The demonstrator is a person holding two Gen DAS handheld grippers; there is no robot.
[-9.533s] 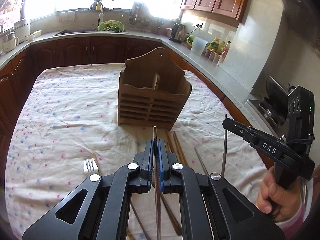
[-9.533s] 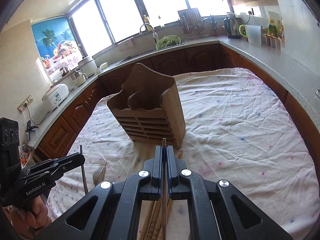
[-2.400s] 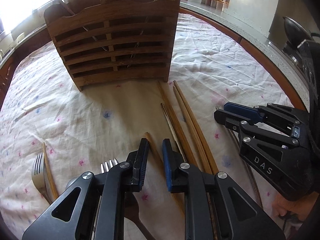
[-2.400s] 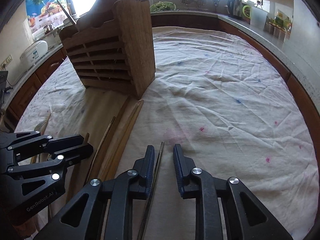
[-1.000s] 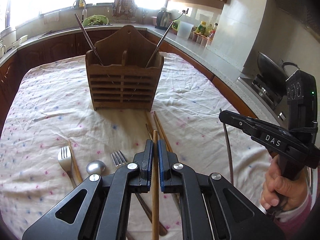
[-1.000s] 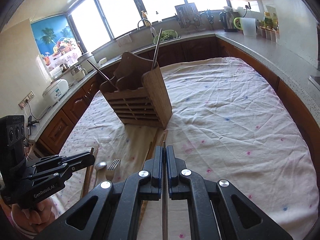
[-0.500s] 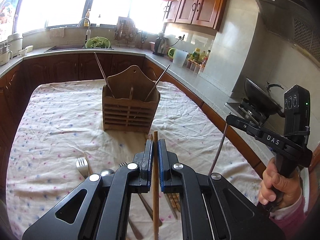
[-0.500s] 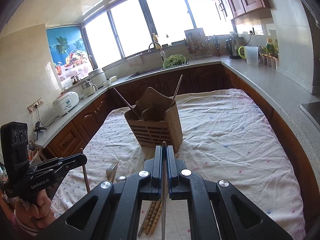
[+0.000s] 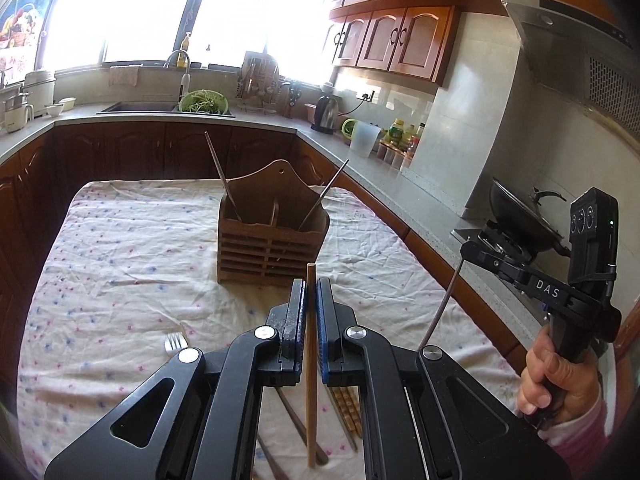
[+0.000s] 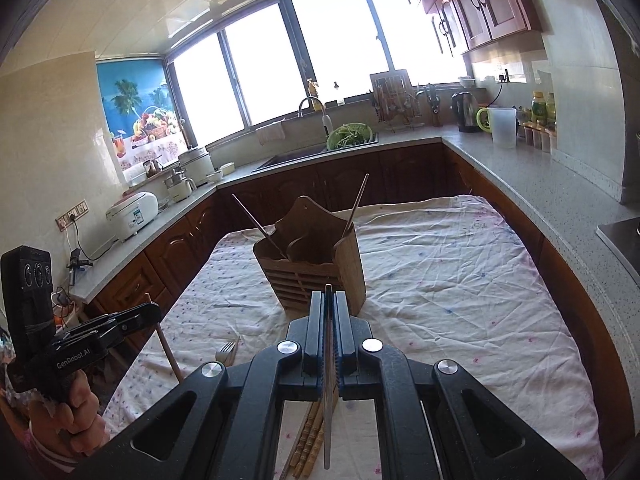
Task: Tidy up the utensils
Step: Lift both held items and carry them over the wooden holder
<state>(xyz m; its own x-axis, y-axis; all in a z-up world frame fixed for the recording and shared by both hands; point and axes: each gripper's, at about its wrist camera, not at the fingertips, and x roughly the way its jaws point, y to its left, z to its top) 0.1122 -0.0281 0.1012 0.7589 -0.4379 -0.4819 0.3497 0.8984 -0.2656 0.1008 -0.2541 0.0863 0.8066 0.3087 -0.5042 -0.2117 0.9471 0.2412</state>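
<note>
My left gripper (image 9: 310, 292) is shut on a wooden chopstick (image 9: 310, 380) that hangs below the fingers, held well above the cloth. It shows at the left of the right wrist view as the left gripper (image 10: 154, 314). My right gripper (image 10: 329, 304) is shut on a thin metal chopstick (image 10: 328, 400); in the left wrist view the right gripper (image 9: 464, 249) hangs at the right with the metal chopstick (image 9: 440, 308) slanting down. Ahead of both stands the wooden utensil holder (image 9: 272, 240), (image 10: 316, 268), with one chopstick leaning in each side compartment.
On the flowered tablecloth (image 9: 120, 264) lie a fork (image 9: 176, 340) and several wooden chopsticks (image 9: 348, 408) under my grippers. A stone counter (image 9: 400, 184) runs along the table's right side, with a wok (image 9: 524, 216) on the stove. A sink (image 10: 316, 152) is at the back.
Both grippers have risen and drawn back from the holder, each still gripping its chopstick. The holder now looks smaller and farther off.
</note>
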